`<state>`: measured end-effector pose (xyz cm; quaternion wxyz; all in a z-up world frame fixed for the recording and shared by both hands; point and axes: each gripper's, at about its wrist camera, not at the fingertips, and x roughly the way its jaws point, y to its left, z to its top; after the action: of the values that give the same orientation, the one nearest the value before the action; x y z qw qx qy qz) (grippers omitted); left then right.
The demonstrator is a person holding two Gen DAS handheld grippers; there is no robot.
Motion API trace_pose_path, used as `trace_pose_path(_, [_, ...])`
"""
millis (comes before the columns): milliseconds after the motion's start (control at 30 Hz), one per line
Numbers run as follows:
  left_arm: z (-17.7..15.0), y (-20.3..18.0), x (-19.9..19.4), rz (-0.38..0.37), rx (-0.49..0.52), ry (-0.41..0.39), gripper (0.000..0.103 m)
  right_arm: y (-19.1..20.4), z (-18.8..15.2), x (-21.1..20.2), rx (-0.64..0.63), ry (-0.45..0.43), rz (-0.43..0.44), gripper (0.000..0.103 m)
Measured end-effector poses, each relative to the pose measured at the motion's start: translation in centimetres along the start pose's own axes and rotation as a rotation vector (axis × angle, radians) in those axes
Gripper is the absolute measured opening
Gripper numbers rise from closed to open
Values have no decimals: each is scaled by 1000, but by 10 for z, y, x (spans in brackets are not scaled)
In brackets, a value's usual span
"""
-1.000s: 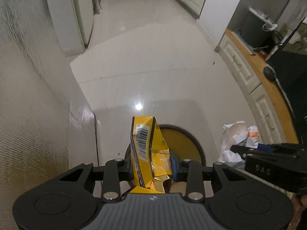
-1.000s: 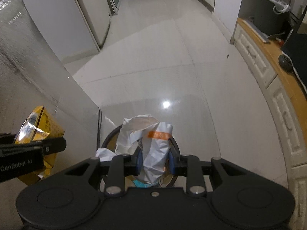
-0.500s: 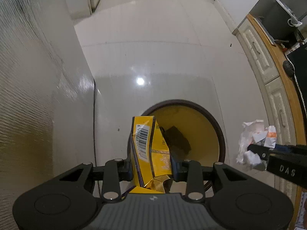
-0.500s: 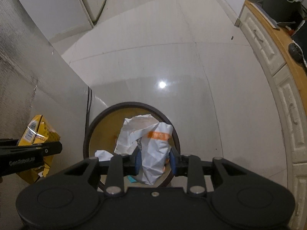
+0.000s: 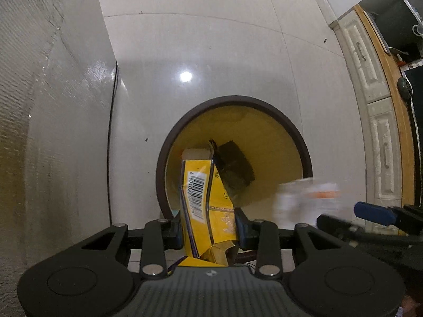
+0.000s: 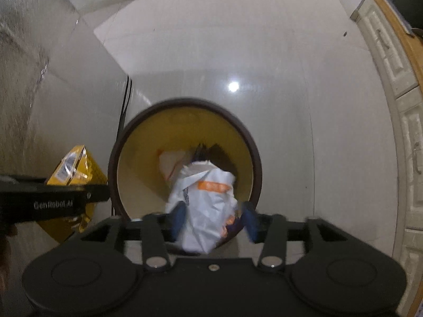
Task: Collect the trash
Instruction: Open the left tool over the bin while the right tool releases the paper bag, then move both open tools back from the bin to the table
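A home: glossy white floor tiles, cream panelled cabinets under a wooden countertop.

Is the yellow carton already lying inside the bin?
No: the yellow carton is clamped between the left gripper's fingers above the bin's near rim, not lying inside.

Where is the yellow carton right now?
The yellow carton is pinched in the left gripper, over the near rim of the bin.

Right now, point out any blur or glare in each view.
Left wrist view: ceiling-light glare on the floor tiles, white wrapper smeared by motion. Right wrist view: the same glare, blurred opening right claw, bin rim soft.
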<state>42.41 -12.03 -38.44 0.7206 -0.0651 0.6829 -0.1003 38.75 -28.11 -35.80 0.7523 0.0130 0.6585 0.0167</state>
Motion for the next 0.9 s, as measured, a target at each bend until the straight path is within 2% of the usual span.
trace_pose_path(133, [-1,-5,4,3,23,7,40,-1,0,3,-10,18,-11,68])
trace_pose_path(200, [-2,-5,7,23,24,20,60,-1,-1,4,-11,32,-22,68])
trace_pose_path(267, [-2,-3,8,49,31,33,66,-3,-1,6,-16,48,-35,68])
trace_pose_path(400, [-3,0,11,110,34,56,75,-6,-4,7,-24,68,-53,68])
trace_pose_path(500, [-3,3,9,149,37,65,77,-7,-6,6,-26,70,-53,69])
trace_pose_path(733, [-4,5,2,189,63,60,89,-6,-8,5,-46,84,-65,70])
trace_pose_path(900, [-7,2,-8,205,65,53,98,-9,-9,-3,-33,63,-66,80])
